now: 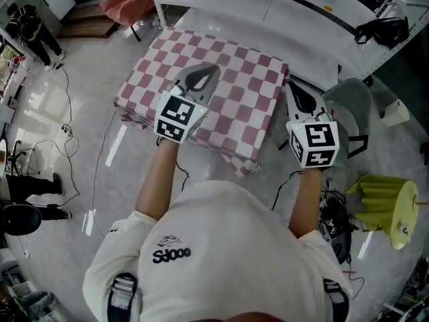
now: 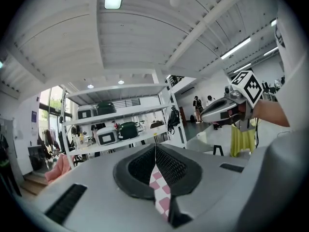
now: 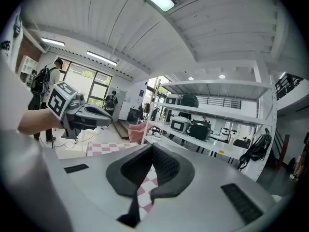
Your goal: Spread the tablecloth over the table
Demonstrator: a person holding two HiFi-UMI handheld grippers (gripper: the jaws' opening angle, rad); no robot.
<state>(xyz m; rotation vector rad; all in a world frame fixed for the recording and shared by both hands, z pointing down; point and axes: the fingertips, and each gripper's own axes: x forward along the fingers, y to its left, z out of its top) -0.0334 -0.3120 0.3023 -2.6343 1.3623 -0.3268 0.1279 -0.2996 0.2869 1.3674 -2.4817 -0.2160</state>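
Note:
A pink-and-white checked tablecloth (image 1: 231, 89) lies bunched over a small table in the head view, one corner hanging down at the near right. My left gripper (image 1: 200, 79) is held over the cloth's near side. In the left gripper view that left gripper (image 2: 155, 151) is shut on a strip of the checked tablecloth (image 2: 159, 187). My right gripper (image 1: 301, 100) sits at the cloth's right edge. In the right gripper view the right gripper (image 3: 150, 151) is shut on a fold of the tablecloth (image 3: 146, 185). Both grippers point roughly level.
A grey chair (image 1: 353, 98) and a yellow folded object (image 1: 385, 203) stand to the right. A long white bench (image 1: 281, 9) runs behind the table. Cables (image 1: 64, 129) trail on the floor at left, where people (image 1: 33, 25) stand. A shelf rack (image 2: 118, 127) holds appliances.

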